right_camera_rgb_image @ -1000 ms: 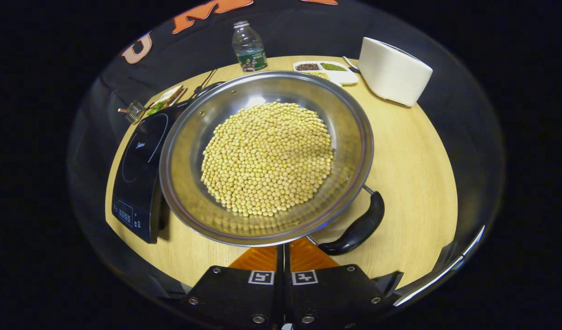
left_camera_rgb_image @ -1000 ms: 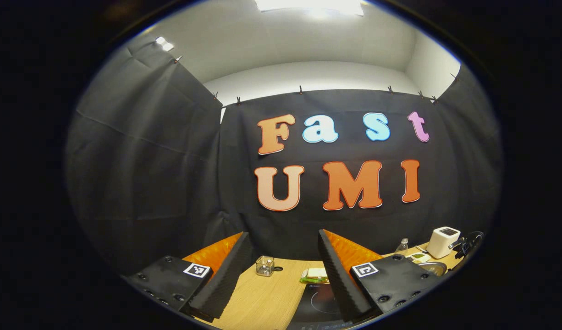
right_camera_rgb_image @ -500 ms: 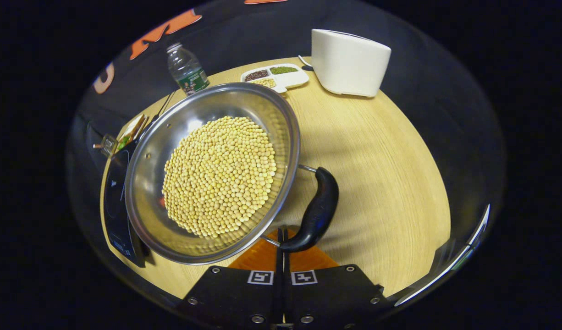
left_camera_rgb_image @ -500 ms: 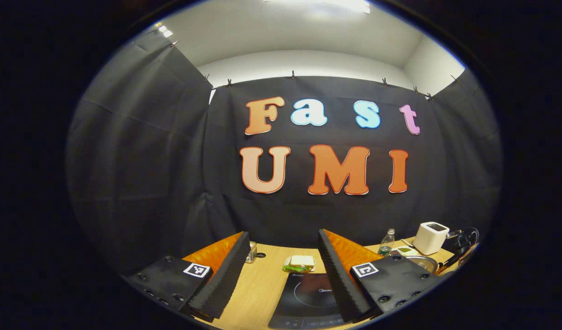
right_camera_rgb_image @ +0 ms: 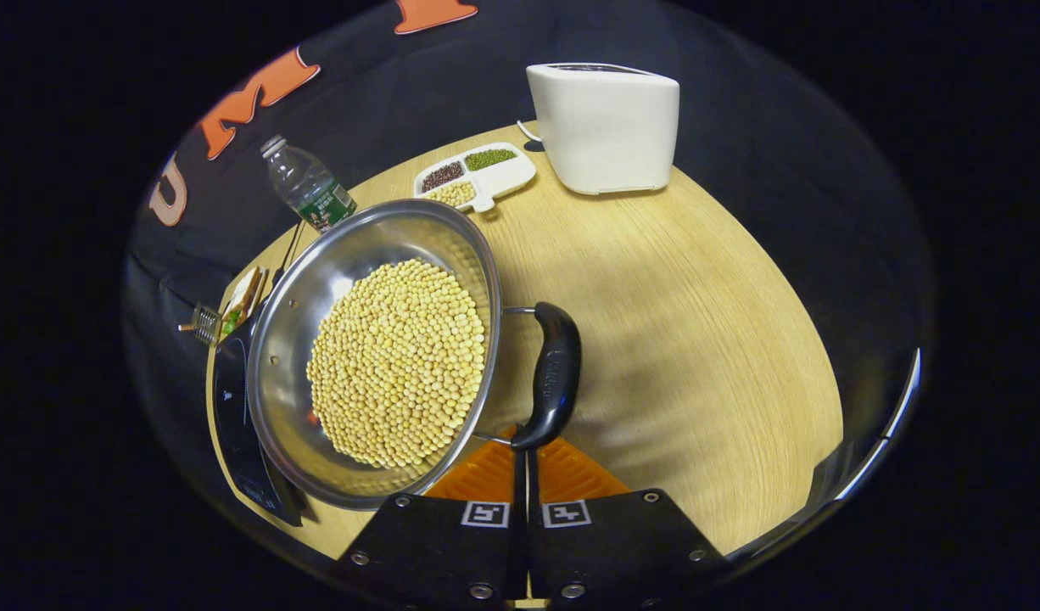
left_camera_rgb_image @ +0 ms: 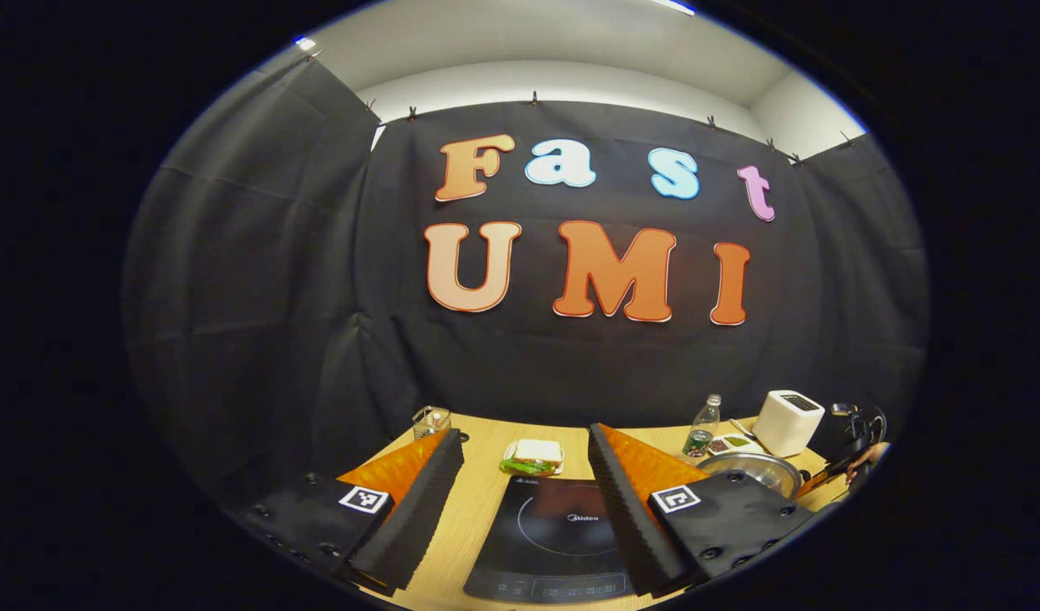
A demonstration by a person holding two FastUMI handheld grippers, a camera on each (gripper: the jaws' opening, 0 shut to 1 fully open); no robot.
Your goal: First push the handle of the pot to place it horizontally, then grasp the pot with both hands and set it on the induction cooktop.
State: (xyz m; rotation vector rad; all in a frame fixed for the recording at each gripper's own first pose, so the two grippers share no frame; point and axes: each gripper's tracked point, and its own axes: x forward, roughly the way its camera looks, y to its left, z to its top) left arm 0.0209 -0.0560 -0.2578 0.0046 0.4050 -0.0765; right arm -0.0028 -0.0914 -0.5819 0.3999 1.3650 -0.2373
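Swung rightward, the pot [right_camera_rgb_image: 376,356] handle [right_camera_rgb_image: 551,378] meets the closed right claw [right_camera_rgb_image: 522,458]; left claw [left_camera_rgb_image: 520,501] hovers wide

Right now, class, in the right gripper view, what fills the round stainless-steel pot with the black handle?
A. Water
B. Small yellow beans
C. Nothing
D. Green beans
B: the round stainless-steel pot holds a heap of small yellow beans across its bottom, beside its black handle.
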